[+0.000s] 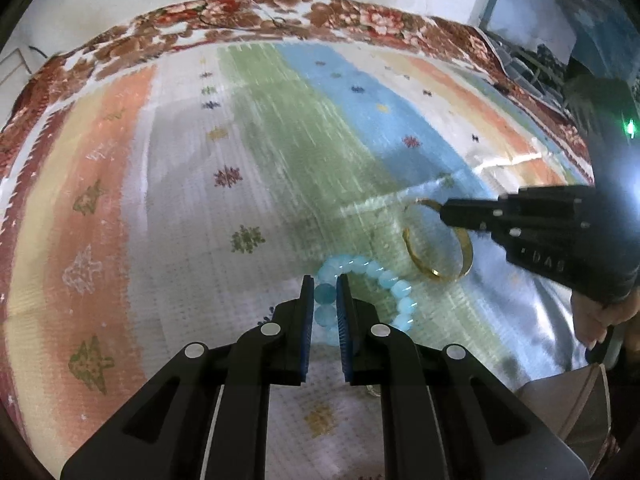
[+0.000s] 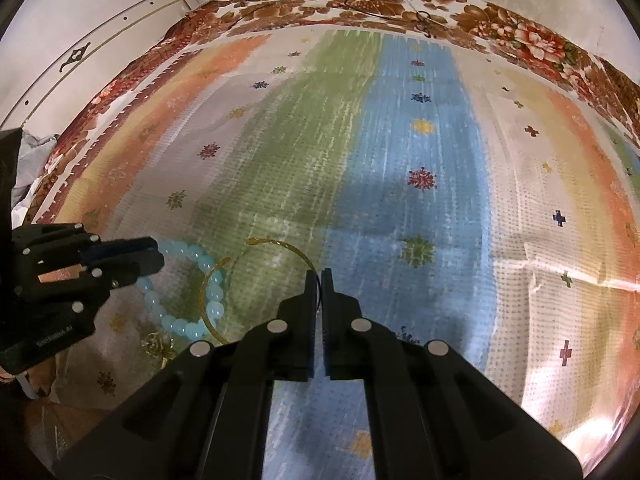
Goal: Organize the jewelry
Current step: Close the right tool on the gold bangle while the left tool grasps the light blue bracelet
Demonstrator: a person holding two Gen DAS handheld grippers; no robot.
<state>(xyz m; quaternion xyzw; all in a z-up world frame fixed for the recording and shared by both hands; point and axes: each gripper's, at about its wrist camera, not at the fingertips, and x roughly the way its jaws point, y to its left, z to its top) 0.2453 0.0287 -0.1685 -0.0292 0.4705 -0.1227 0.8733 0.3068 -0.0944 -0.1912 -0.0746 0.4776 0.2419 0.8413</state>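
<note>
Left tool (image 1: pixel 325 294) nearest in its own view, black fingers with blue pads (image 1: pixel 307 328) pinching two beads of a pale blue translucent bead bracelet (image 1: pixel 362 280); rest of the loop curving off to the right over the cloth. Same bracelet (image 2: pixel 188 280) seen at lower left from the right wrist view, left tool (image 2: pixel 156 256) clamped on its far end. Just beside it, overlapping the beads, a thin open gold bangle (image 1: pixel 438 240), gripped at its rim by the right tool (image 1: pixel 444 212). From the right wrist view, right tool (image 2: pixel 319 284) nearly pressed together on the bangle's thin band (image 2: pixel 280 245). A small gold-coloured ornament (image 2: pixel 158 342) lying near the bracelet, details unclear. Beneath everything, a striped woven cloth in orange, white, green and blue with small motifs (image 2: pixel 420 140). Farther off, a brown floral border fabric (image 2: pixel 360 4), then a pale wall (image 2: pixel 100 8).
</note>
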